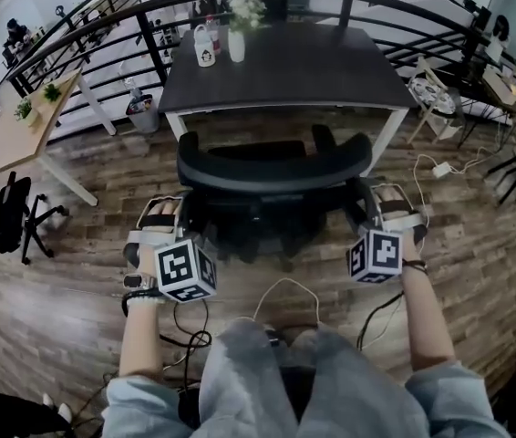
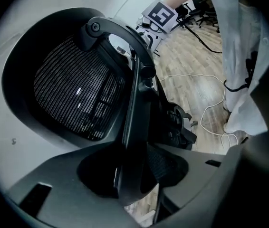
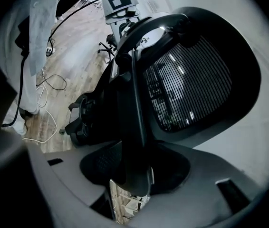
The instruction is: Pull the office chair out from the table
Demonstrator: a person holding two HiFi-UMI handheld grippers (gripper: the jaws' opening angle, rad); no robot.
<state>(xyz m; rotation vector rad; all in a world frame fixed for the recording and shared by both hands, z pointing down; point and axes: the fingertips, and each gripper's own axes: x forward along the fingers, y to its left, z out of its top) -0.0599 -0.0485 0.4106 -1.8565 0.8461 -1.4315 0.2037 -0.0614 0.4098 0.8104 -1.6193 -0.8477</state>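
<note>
The black office chair (image 1: 274, 167) stands in front of the dark table (image 1: 285, 62), its curved mesh backrest towards me and its seat partly under the table's edge. My left gripper (image 1: 162, 215) clamps the backrest's left side. In the left gripper view the chair's frame edge (image 2: 134, 108) runs down between the jaws of that gripper (image 2: 134, 175). My right gripper (image 1: 390, 210) clamps the backrest's right side, and the frame edge (image 3: 137, 103) sits between the jaws of that gripper (image 3: 134, 167). Where the pads touch is hidden by the frame.
A mug (image 1: 205, 47) and a vase of flowers (image 1: 237, 35) stand at the table's far left. Cables (image 1: 285, 290) lie on the wooden floor by my legs, and a power strip (image 1: 442, 169) lies at the right. Another black chair (image 1: 7, 213) and a wooden table (image 1: 21, 126) stand at the left.
</note>
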